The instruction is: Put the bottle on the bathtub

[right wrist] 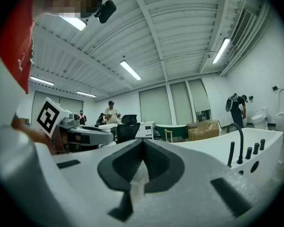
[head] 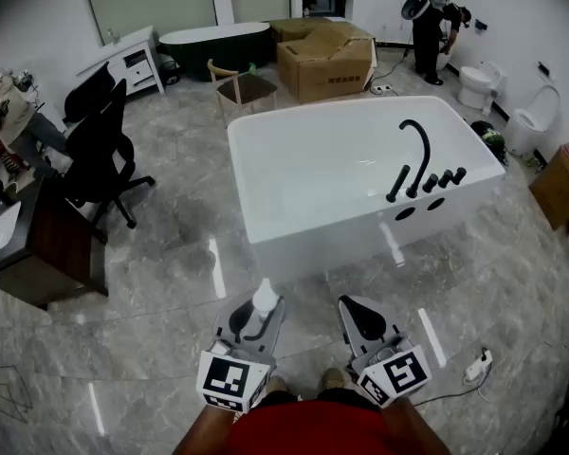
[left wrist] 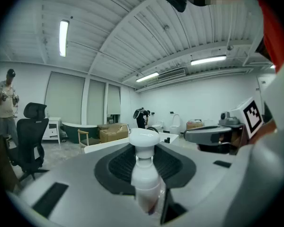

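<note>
1. While the left gripper [head: 252, 324] pinches the bottle [left wrist: 145, 171], long axis along the jaws and cap past the tips, the bathtub [head: 294, 250] lies straight ahead, well apart.
2. Right gripper [right wrist: 142, 145] is pressed together and empty.
3. Judged next: carry the bottle forward to the near rim.

Two bathtubs are counted: a white bathtub [head: 303, 245] and a dark bathtub [head: 213, 38]. One bottle [head: 264, 298] is seen, and two tools are held, the left hand-held gripper [head: 258, 309] and the right hand-held gripper [head: 353, 307].
</note>
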A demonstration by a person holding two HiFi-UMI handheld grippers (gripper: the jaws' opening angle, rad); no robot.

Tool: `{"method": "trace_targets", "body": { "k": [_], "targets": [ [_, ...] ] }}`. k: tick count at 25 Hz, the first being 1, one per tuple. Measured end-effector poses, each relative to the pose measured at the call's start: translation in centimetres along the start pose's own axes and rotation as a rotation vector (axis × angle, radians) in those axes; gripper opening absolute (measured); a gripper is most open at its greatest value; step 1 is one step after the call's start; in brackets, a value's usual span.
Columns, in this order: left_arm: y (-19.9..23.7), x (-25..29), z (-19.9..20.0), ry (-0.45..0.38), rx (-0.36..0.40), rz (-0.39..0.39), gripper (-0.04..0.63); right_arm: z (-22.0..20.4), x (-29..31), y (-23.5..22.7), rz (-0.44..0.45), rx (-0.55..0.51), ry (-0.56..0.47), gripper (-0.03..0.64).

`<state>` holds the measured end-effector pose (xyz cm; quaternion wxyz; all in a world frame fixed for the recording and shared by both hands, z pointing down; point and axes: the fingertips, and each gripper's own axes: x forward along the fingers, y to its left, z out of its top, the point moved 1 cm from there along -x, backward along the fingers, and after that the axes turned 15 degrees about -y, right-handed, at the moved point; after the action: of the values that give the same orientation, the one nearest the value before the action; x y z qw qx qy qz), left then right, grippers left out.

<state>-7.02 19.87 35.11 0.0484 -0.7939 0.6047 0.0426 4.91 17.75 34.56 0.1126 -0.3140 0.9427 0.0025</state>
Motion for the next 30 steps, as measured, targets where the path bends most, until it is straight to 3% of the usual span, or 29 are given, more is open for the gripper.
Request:
{"method": "trace_targets", "body": {
  "k": [4, 18, 25, 30],
  "targets": [
    [0.1, -0.4, 1.1, 0.023, -0.026, -0.016, 0.109, 0.2, 0.5, 0.8, -0.003, -0.005, -0.001, 0.005],
    [3.5, -1.8, 0.0, -0.014, -0.041, -0.067, 0.109, -1.3, 2.0, 3.9, -0.060, -0.005, 0.027, 0.005],
    [4.9, 1.2, -2.0, 0.006, -0.057, -0.081, 0.108, -3.0, 2.9, 1.6, -0.100, 0.006, 0.060, 0.005],
    [6.2, 5.3, -4.0, 0.046, -0.042, -0.075, 0.109, -4.4, 5.6, -2.6, -0.105, 0.030, 0.046, 0.005]
  ]
}}
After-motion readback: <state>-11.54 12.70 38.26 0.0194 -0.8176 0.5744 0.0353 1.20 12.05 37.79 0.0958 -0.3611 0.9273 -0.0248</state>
